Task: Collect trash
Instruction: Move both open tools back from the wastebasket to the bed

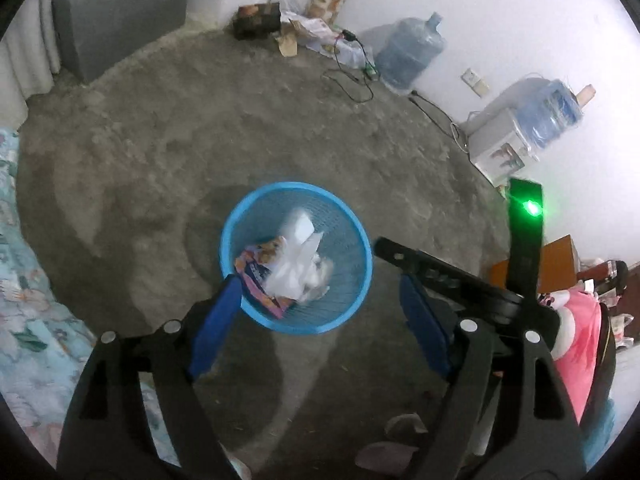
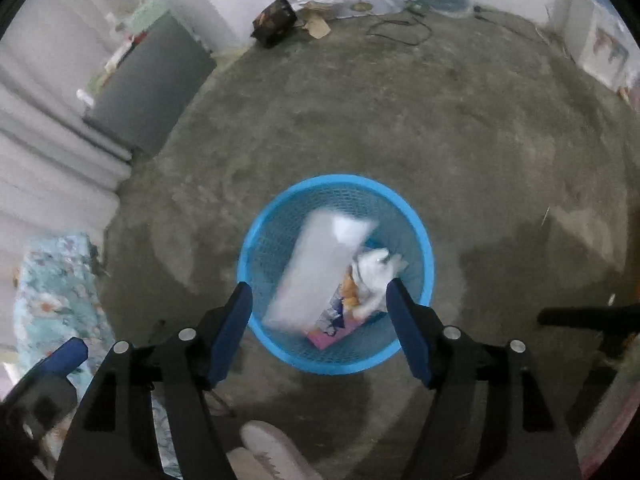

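Note:
A blue mesh wastebasket (image 1: 244, 216) stands on the concrete floor. It holds crumpled white paper (image 1: 298, 268) and a colourful wrapper (image 1: 260, 276). My left gripper (image 1: 320, 284) hovers above its near rim, open, with nothing between the pads. In the right wrist view the same basket (image 2: 424, 240) lies under my right gripper (image 2: 319, 286), also open. A blurred white oblong piece (image 2: 316, 268) is over or inside the basket, apart from both pads, beside the white paper (image 2: 376, 276) and the wrapper (image 2: 336, 324). The right gripper's black body (image 1: 440, 276) shows beside the left one.
Two water jugs (image 1: 412, 52), a dispenser (image 1: 496, 148), cables (image 1: 352, 76) and cardboard clutter (image 1: 296, 28) line the far wall. A grey cabinet (image 2: 148, 88) stands left. Floral bedding (image 1: 24, 300) is at the near left. Pale slippers (image 2: 276, 452) lie close below.

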Demonstrator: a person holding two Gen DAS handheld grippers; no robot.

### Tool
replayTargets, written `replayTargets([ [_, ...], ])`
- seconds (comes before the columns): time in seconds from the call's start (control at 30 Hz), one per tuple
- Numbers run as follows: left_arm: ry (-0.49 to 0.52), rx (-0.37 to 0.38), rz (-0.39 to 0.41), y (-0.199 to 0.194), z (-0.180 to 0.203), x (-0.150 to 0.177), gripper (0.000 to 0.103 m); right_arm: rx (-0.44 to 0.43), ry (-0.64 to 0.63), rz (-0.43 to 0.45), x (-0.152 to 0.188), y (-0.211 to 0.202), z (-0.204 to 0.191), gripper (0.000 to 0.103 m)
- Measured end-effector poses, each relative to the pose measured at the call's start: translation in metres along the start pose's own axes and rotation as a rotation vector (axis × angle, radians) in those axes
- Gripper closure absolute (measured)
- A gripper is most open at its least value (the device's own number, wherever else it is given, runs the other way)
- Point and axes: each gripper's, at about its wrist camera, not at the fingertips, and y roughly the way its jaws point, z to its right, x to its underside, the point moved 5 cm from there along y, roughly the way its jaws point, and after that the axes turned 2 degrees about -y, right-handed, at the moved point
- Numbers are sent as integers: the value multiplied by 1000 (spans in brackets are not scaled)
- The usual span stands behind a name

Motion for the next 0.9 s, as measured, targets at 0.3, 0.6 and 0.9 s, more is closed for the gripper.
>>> replayTargets([
  [0.3,-18,-10,122,-99,-4,17,26,-169,33,190,36,-97,-14,32],
  [0.6,62,-210,310,-252,-14,83,17,-175,-148,398,100,-204,-103,13],
  [0.9,-89,-324,493,-371,-58,164,14,-151,-368,492,169,-259,-196,6],
])
